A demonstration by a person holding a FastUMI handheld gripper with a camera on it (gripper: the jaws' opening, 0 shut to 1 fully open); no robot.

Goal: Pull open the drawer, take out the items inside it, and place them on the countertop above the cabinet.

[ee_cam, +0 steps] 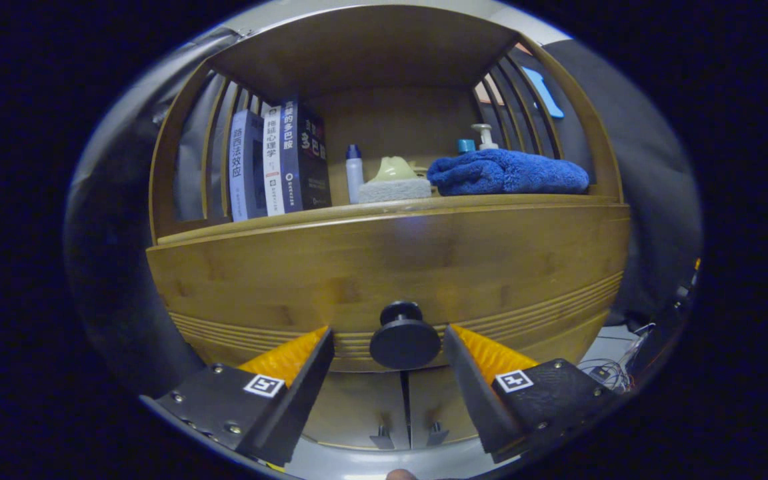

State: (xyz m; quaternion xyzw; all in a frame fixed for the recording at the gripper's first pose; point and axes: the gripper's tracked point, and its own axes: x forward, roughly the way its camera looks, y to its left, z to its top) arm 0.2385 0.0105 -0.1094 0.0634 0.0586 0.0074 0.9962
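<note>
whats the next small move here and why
Probably close the fingers on the knob. The gripper is open with the knob sitting between its fingers, neither pressing on it, and the drawer front looks shut, so a grip has to come before any pull.

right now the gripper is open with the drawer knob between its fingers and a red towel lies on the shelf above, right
Not quite: the towel is blue, not red, as the gripper view shows. The rest holds: the gripper is open, the drawer knob sits between its fingers, untouched, and the towel lies on the shelf above.
</note>
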